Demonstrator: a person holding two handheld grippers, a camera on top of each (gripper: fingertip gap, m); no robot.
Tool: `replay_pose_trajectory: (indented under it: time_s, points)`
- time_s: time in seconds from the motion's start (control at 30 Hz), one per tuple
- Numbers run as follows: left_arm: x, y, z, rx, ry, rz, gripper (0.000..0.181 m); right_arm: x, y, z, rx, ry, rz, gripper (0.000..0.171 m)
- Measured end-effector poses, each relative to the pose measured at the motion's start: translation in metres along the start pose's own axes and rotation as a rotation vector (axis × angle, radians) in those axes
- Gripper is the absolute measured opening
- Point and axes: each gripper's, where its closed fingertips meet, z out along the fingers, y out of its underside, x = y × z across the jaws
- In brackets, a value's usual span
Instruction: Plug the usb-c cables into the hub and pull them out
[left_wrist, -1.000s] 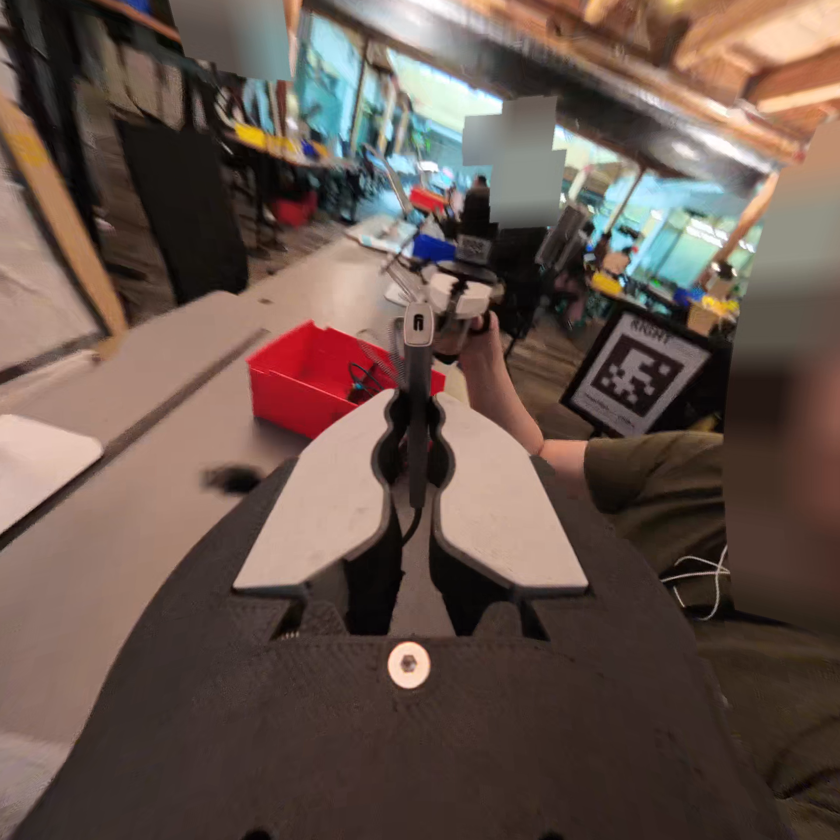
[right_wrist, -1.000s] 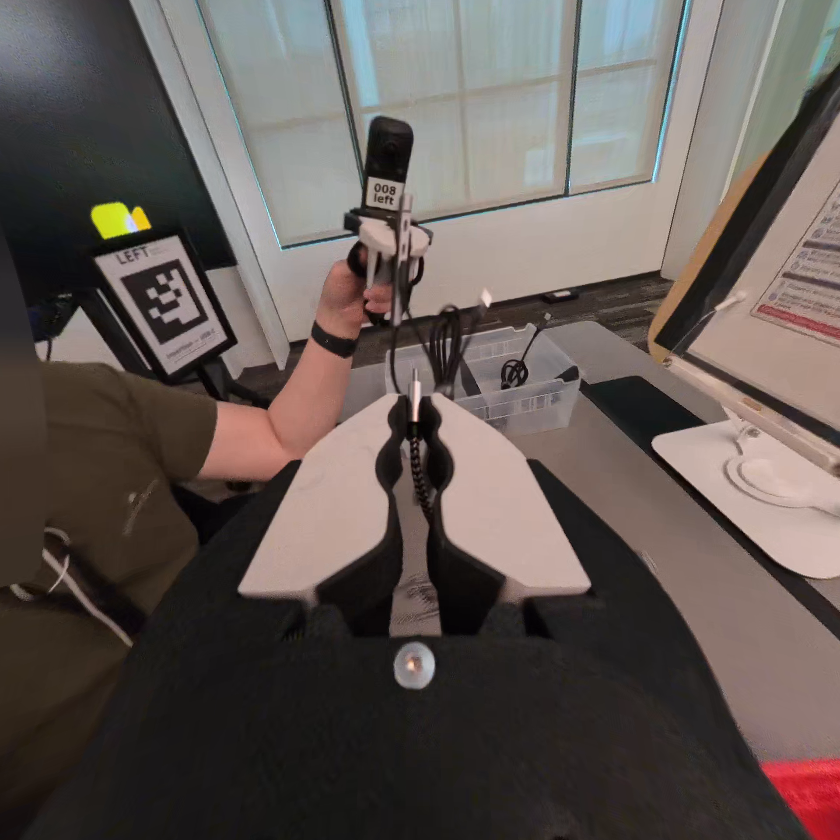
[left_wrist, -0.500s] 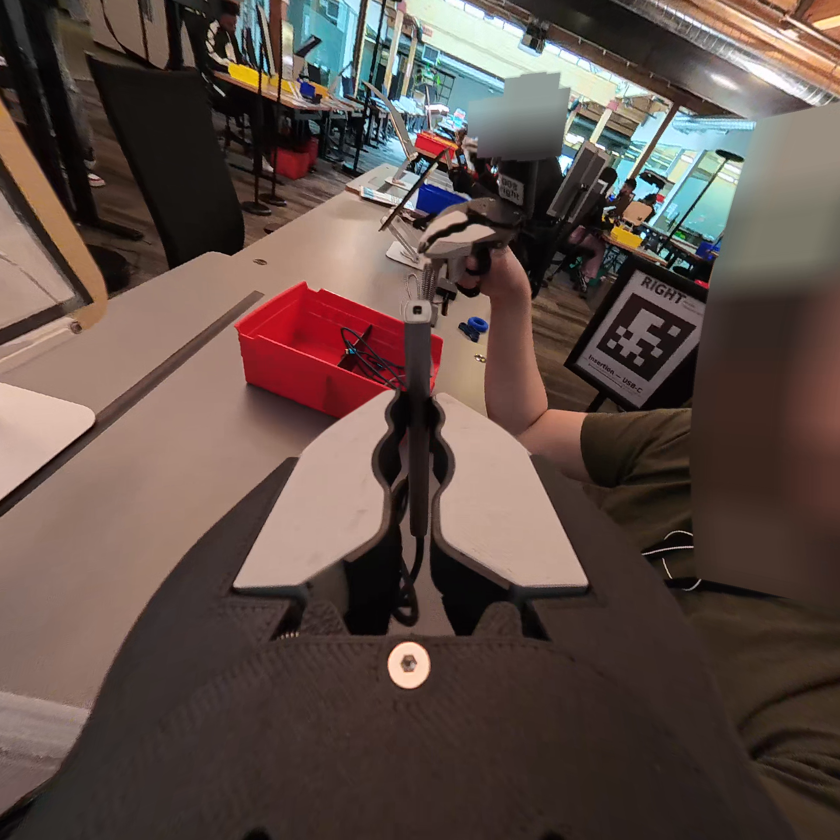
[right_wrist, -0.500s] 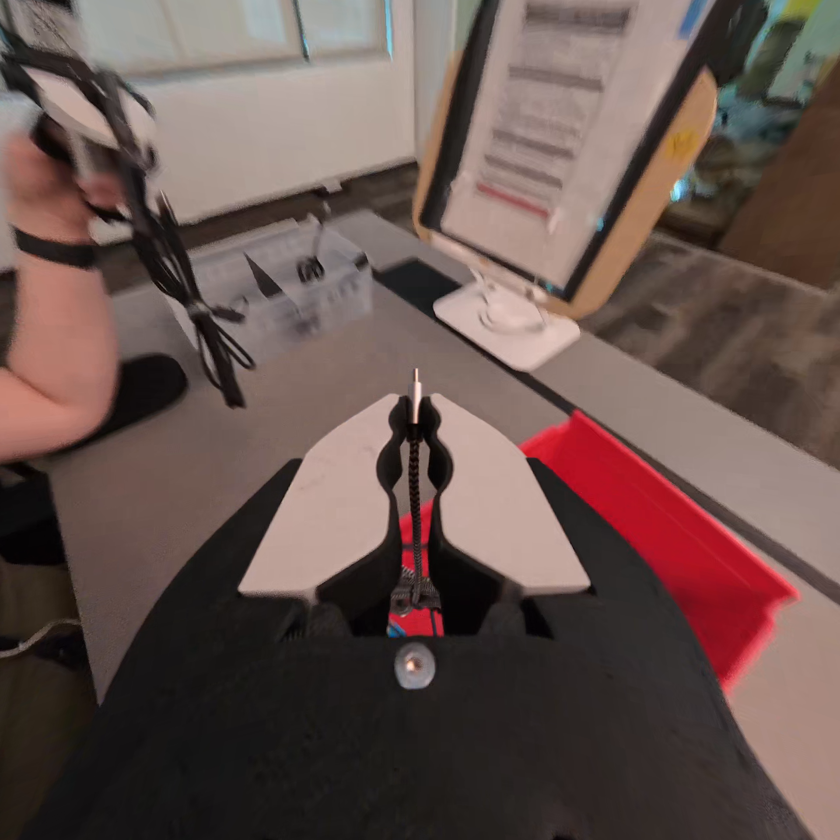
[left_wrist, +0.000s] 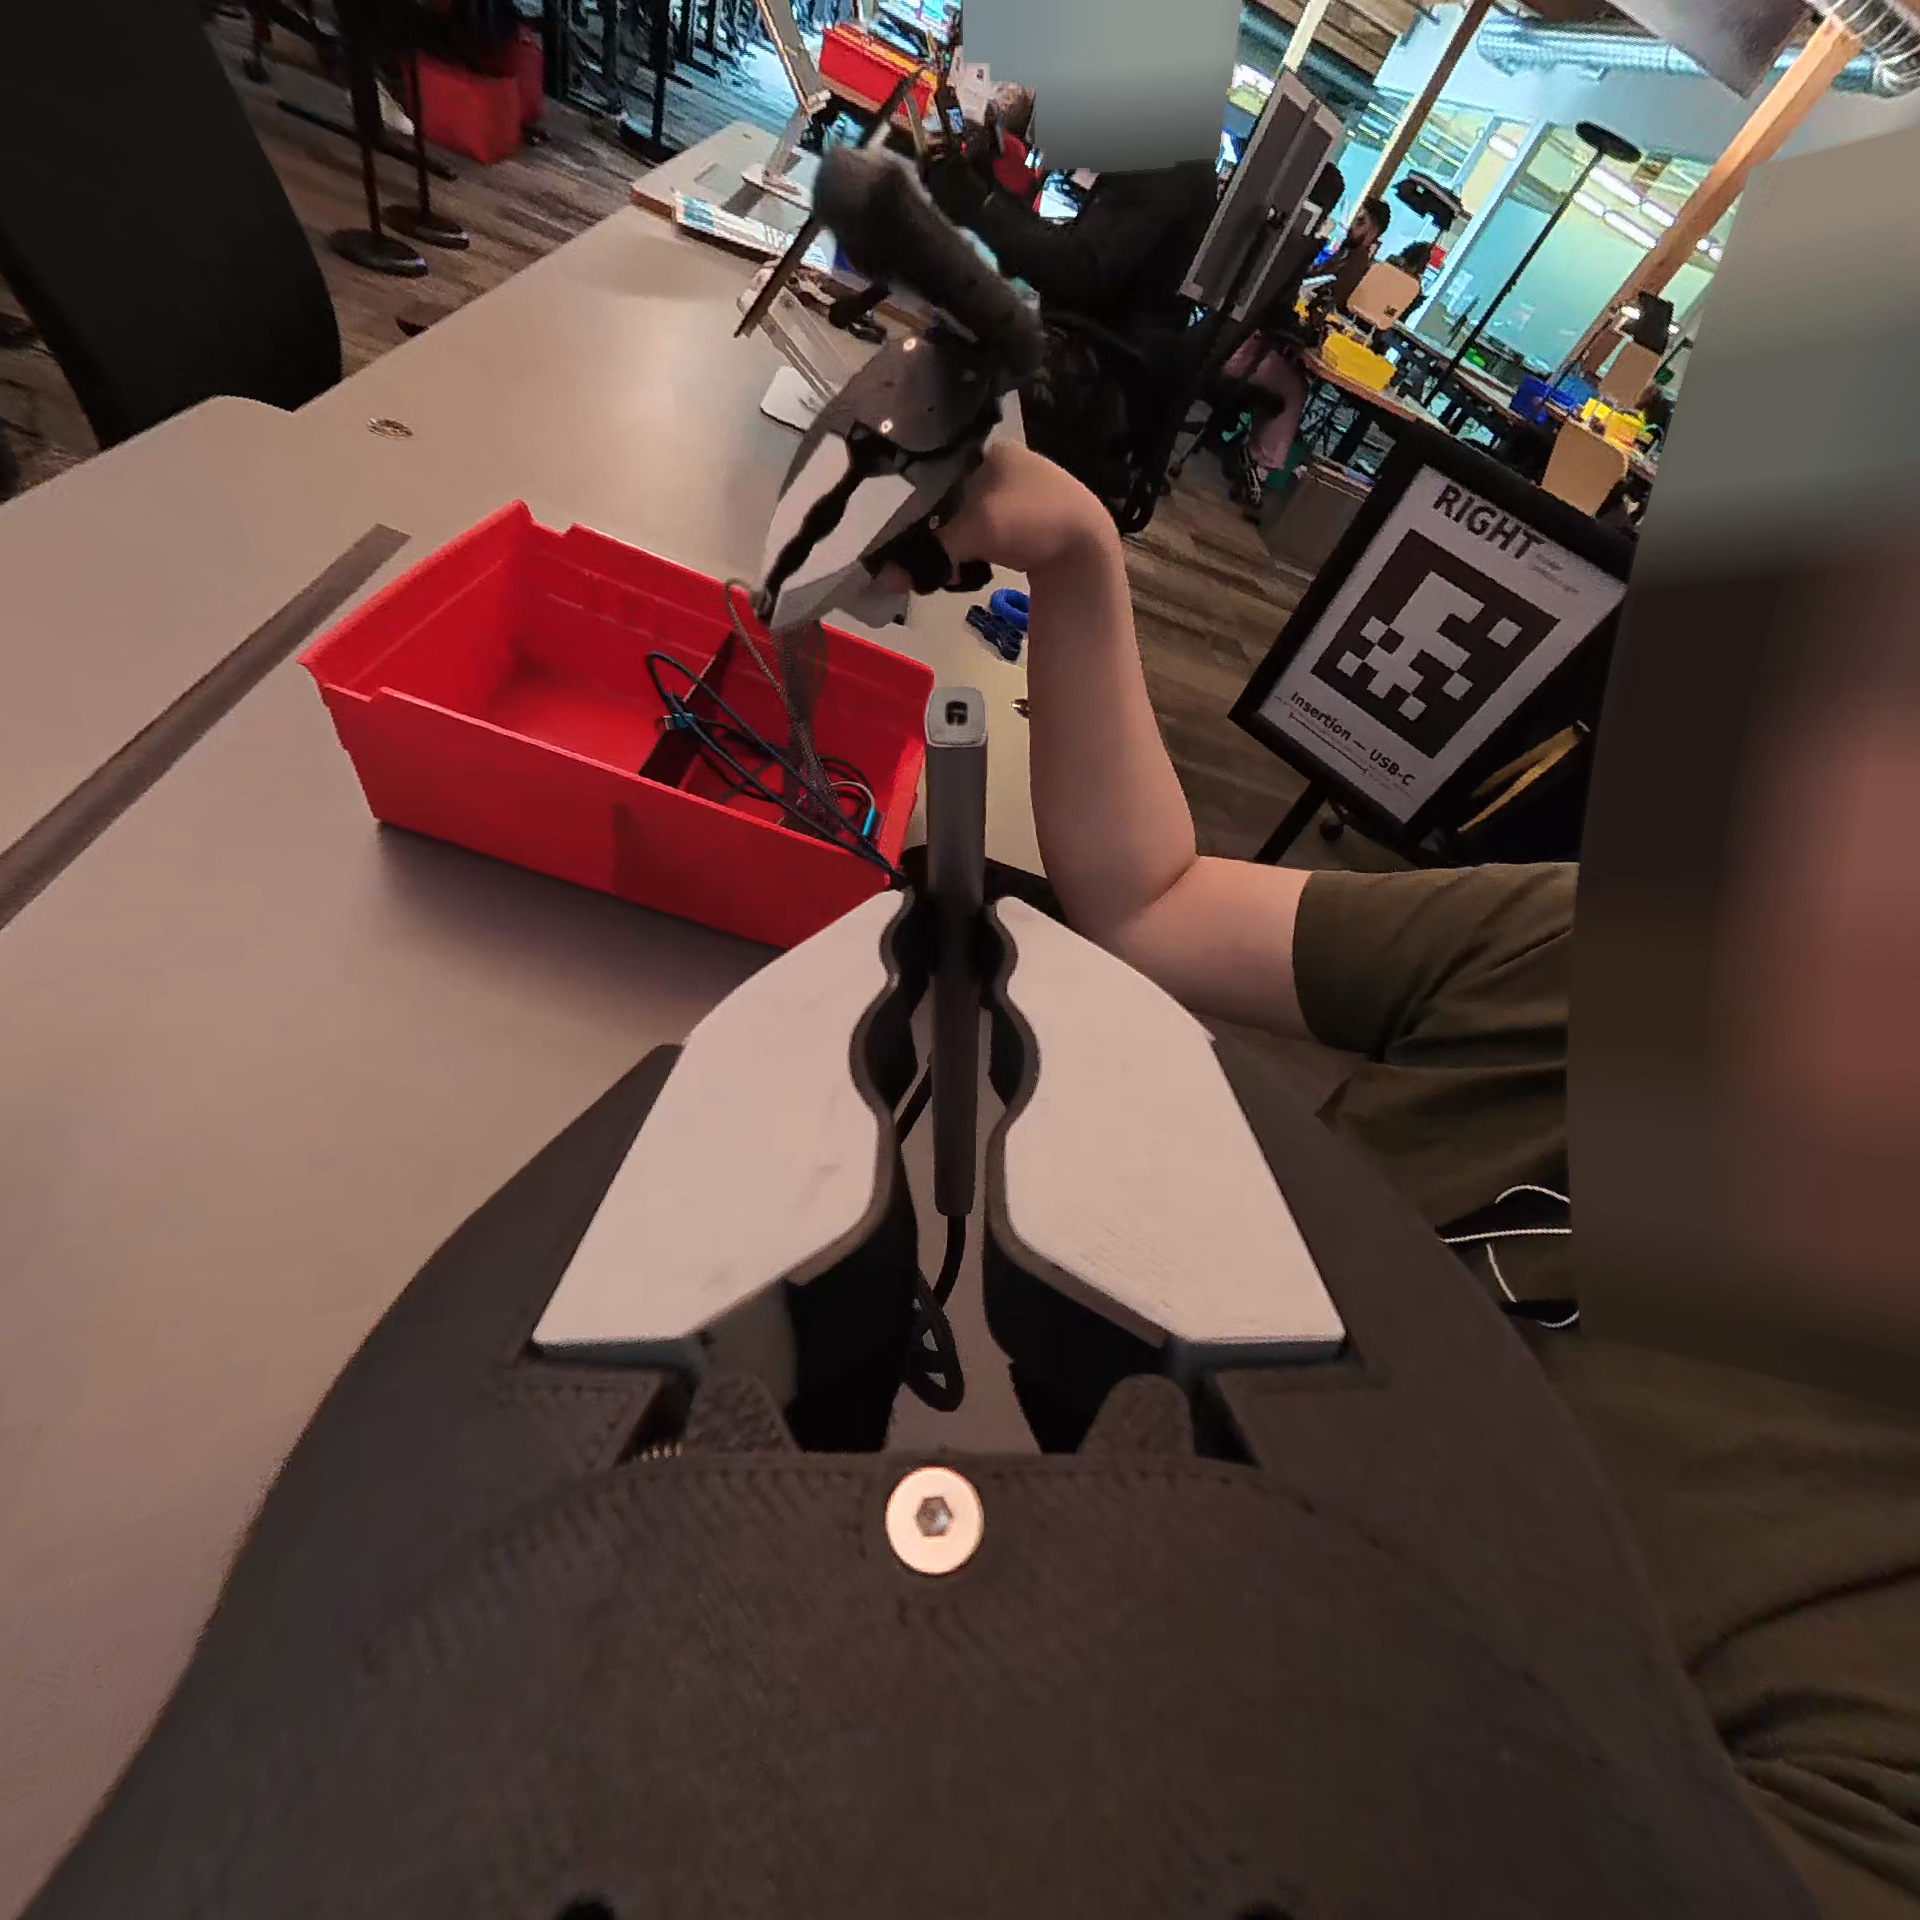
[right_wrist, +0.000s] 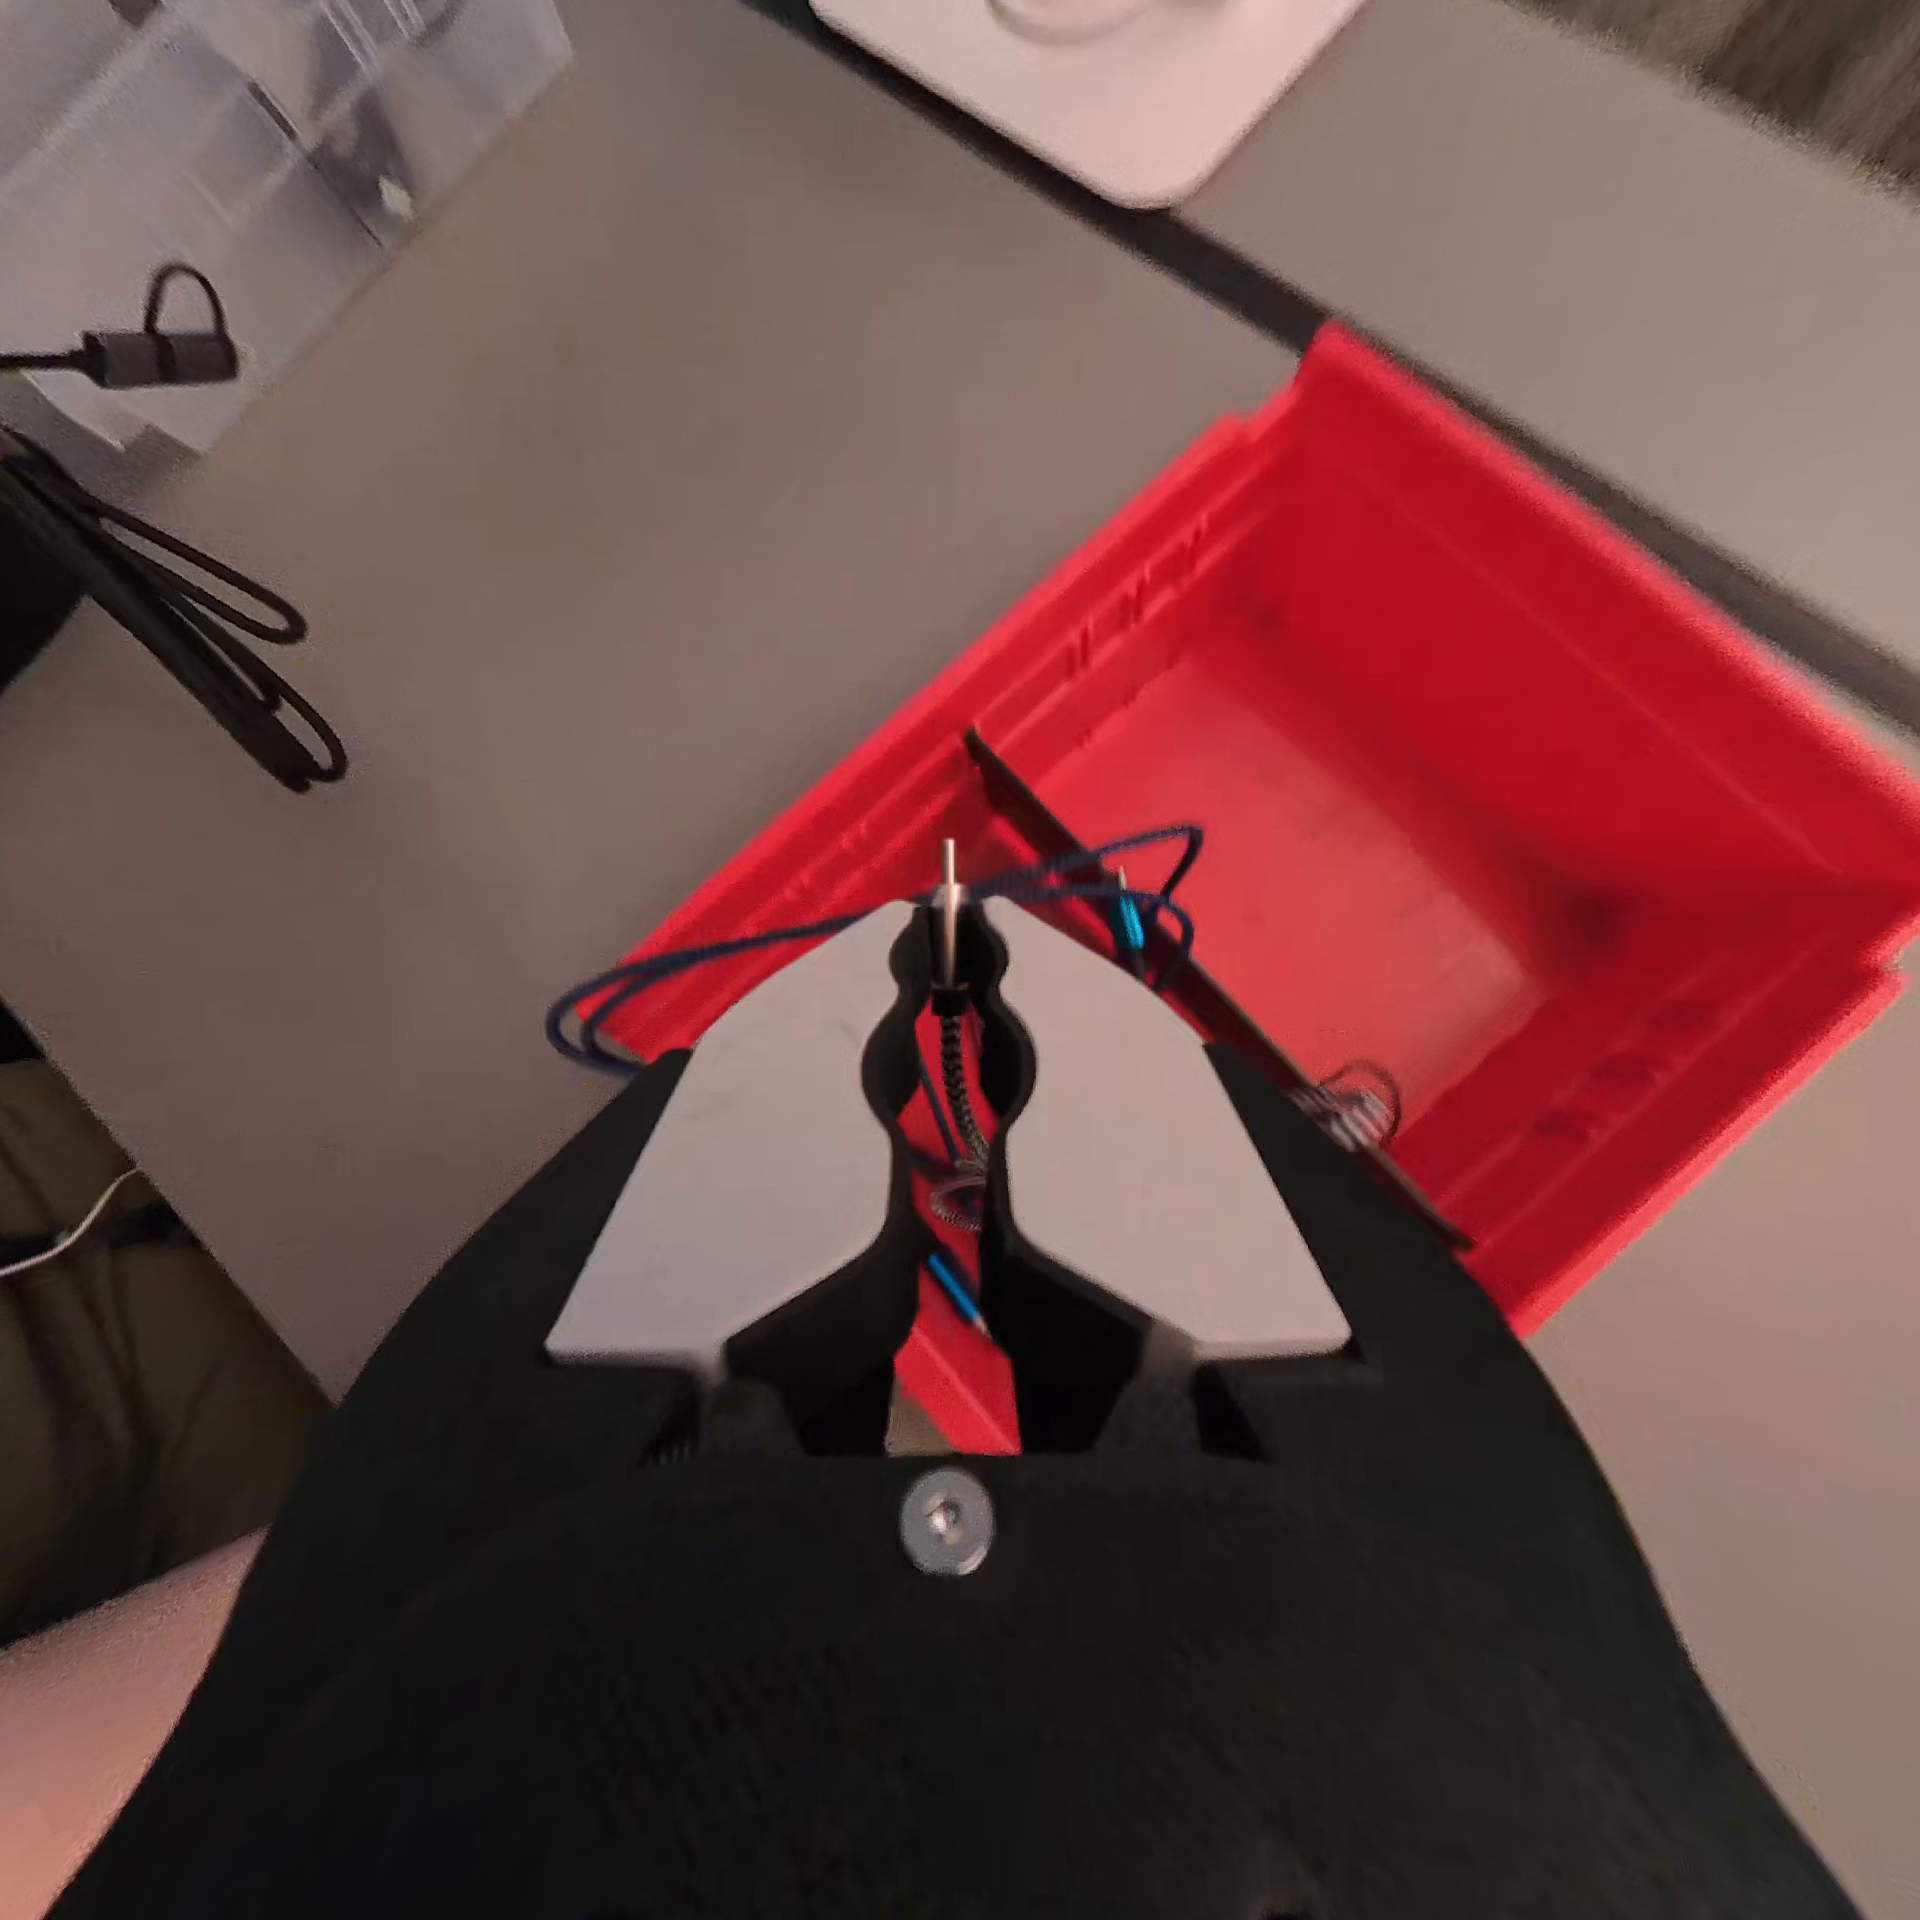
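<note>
My left gripper (left_wrist: 951, 914) is shut on a slim dark grey hub (left_wrist: 954, 821) that sticks out forward, its end port facing away; its black lead (right_wrist: 208, 644) hangs in loops at the left of the right wrist view. My right gripper (right_wrist: 948, 909) is shut on a black-and-white braided USB-C cable (right_wrist: 961, 1081), with the metal plug (right_wrist: 948, 883) poking past the tips. It points down over the near end of a red bin (right_wrist: 1455, 582). In the left wrist view the right gripper (left_wrist: 790, 613) hangs over the red bin (left_wrist: 499, 748), the braided cable trailing into it.
A blue cable (right_wrist: 727, 951) lies in the bin and loops over its wall. A black divider (left_wrist: 686, 717) splits the bin. A clear bin (right_wrist: 260, 104) and a white stand base (right_wrist: 1122, 104) sit farther on the grey table (left_wrist: 208, 1039). A marker sign (left_wrist: 1423, 644) stands at the right. My hands' fingertips stand some 30 cm from each other.
My right gripper has swung away from the left gripper and tipped down over the red bin, still holding the braided cable. My left gripper keeps the hub and has tilted downward a little.
</note>
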Motion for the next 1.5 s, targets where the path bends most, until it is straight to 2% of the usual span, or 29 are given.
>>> replay_pose_trajectory:
  time_s: [0.07, 0.13, 0.2, 0.3, 0.47, 0.67, 0.8, 0.9, 1.0, 1.07, 1.2, 1.27, 1.33, 1.43, 1.5]
  points:
    - [0.001, 0.001, 0.006, -0.010, 0.016, -0.005, 0.008, 0.014, 0.030, 0.010, -0.133, -0.007, 0.064, 0.008]
    - [0.001, 0.003, 0.012, -0.022, 0.027, -0.007, 0.008, 0.022, 0.062, 0.027, -0.281, -0.055, 0.035, 0.007]
    - [0.000, 0.005, 0.017, -0.036, 0.030, -0.012, 0.008, 0.012, 0.069, 0.046, -0.293, -0.204, -0.015, 0.008]
    - [-0.002, 0.008, 0.023, -0.056, 0.028, -0.014, 0.008, 0.022, 0.069, 0.060, -0.352, -0.161, 0.022, 0.008]
    - [-0.003, 0.010, 0.028, -0.072, 0.031, -0.015, 0.008, -0.003, 0.041, 0.052, -0.271, -0.178, -0.134, 0.007]
    - [-0.002, 0.009, 0.028, -0.074, 0.035, -0.012, 0.008, -0.022, -0.005, -0.001, -0.031, 0.013, -0.280, 0.007]
    - [-0.001, 0.009, 0.027, -0.073, 0.033, -0.011, 0.008, -0.031, -0.022, -0.012, 0.055, 0.055, -0.331, 0.007]
    - [0.000, 0.010, 0.028, -0.079, 0.036, -0.011, 0.008, -0.019, -0.004, 0.002, -0.043, 0.034, -0.265, 0.007]
    - [0.001, 0.013, 0.031, -0.093, 0.039, -0.011, 0.008, 0.010, 0.049, 0.025, -0.316, 0.021, -0.104, 0.008]
    - [0.000, 0.014, 0.033, -0.102, 0.042, -0.014, 0.008, 0.024, 0.073, 0.038, -0.421, -0.016, -0.004, 0.007]
    - [-0.001, 0.018, 0.038, -0.122, 0.043, -0.020, 0.008, 0.047, 0.084, 0.053, -0.421, -0.027, 0.101, 0.011]
    - [-0.002, 0.018, 0.038, -0.123, 0.041, -0.019, 0.008, 0.050, 0.088, 0.051, -0.418, -0.011, 0.078, 0.030]
    - [-0.004, 0.017, 0.038, -0.115, 0.038, -0.022, 0.008, 0.053, 0.088, 0.044, -0.409, 0.037, 0.052, 0.032]
    - [-0.007, 0.015, 0.036, -0.103, 0.031, -0.033, 0.008, 0.050, 0.070, 0.023, -0.335, 0.126, 0.011, 0.039]
    - [-0.009, 0.015, 0.035, -0.098, 0.026, -0.041, 0.008, 0.049, 0.039, 0.005, -0.219, 0.243, -0.059, 0.045]
